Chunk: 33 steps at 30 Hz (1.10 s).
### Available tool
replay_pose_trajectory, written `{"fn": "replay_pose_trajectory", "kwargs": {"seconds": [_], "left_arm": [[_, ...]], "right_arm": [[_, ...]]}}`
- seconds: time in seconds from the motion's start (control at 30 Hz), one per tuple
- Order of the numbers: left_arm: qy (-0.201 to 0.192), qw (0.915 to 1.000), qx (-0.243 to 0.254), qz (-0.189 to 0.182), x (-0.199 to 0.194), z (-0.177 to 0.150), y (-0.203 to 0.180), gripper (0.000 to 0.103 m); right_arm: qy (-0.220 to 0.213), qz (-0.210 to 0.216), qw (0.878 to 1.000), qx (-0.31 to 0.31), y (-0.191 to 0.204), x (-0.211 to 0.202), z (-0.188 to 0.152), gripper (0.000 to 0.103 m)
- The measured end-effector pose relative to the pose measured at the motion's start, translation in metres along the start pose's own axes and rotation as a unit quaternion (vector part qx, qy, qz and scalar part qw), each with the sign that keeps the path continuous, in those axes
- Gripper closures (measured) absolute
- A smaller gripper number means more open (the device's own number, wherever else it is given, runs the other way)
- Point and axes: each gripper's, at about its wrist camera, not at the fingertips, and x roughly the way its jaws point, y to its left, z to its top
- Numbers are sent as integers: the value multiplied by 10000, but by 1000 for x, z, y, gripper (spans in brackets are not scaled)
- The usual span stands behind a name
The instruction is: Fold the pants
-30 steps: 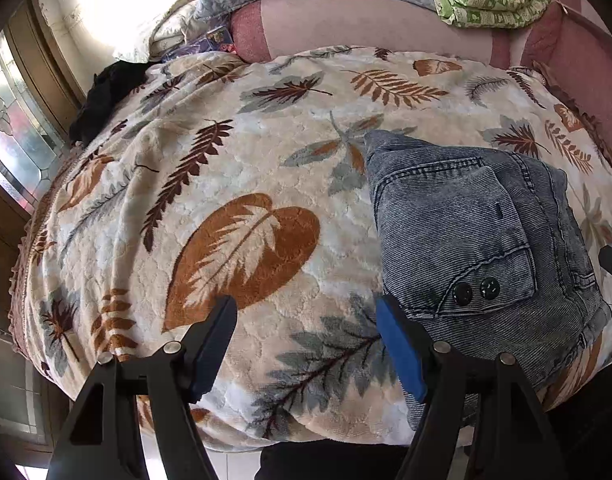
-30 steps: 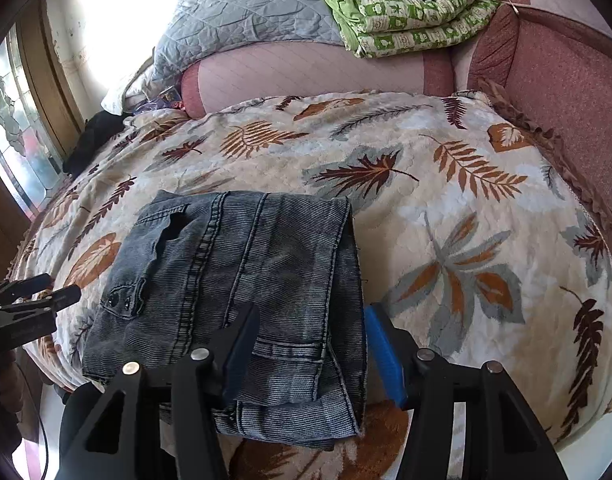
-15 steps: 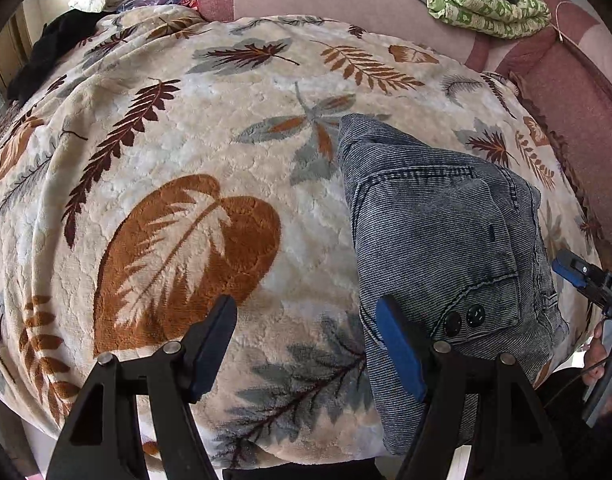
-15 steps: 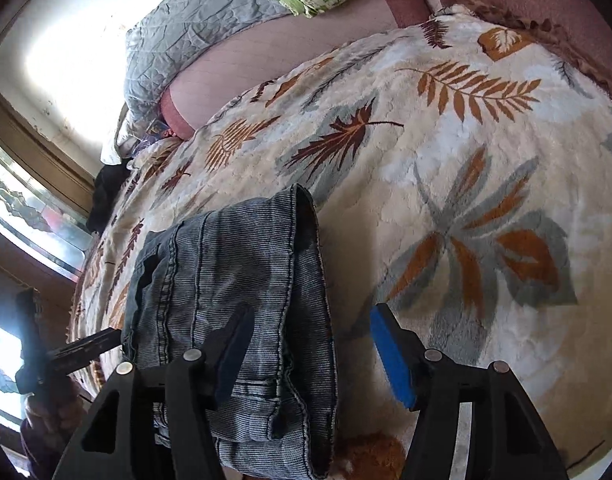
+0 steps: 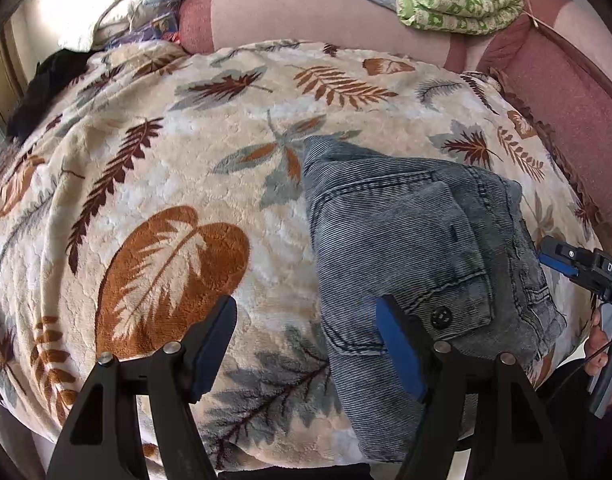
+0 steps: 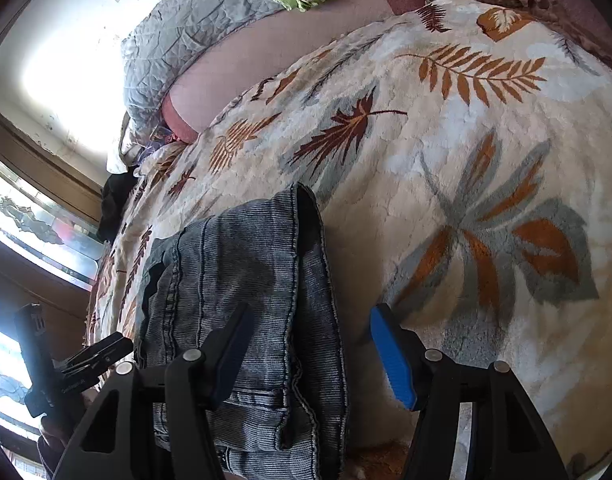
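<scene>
Grey-blue denim pants (image 5: 418, 240) lie folded into a compact stack on the leaf-print blanket, button pocket on top. My left gripper (image 5: 306, 344) hovers open over their left edge, with its right finger (image 5: 398, 356) above the denim and its left finger above bare blanket. In the right wrist view the pants (image 6: 245, 272) sit at lower left. My right gripper (image 6: 310, 356) hangs open over their right folded edge, and nothing is pinched. Each gripper shows in the other's view, the right gripper (image 5: 562, 258) and the left gripper (image 6: 97, 354), both beside the stack.
The leaf-print blanket (image 5: 165, 184) covers a wide bed or couch with a pink back (image 5: 306, 12). A grey quilt (image 6: 193, 28) and a folded green blanket (image 5: 454, 4) rest on that back. A black garment (image 5: 45, 80) lies at the far left by a window (image 6: 33, 224).
The right wrist view has rolled and sunk closer to the pants' right edge, its jaws a touch wider. The left view tipped down, then back. The pants have not moved.
</scene>
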Motion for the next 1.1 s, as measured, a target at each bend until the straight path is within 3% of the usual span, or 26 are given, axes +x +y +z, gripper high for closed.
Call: {"fn": "replay_pose_trajectory", "kwargs": {"seconds": [0.6, 1.1], "left_arm": [[-102, 9995, 300, 62, -3, 8, -27, 30], [106, 9996, 136, -212, 15, 13, -32, 30]], "right_arm": [[20, 55, 9999, -156, 6, 1, -1, 38], [93, 104, 9998, -161, 9, 6, -1, 38]]}}
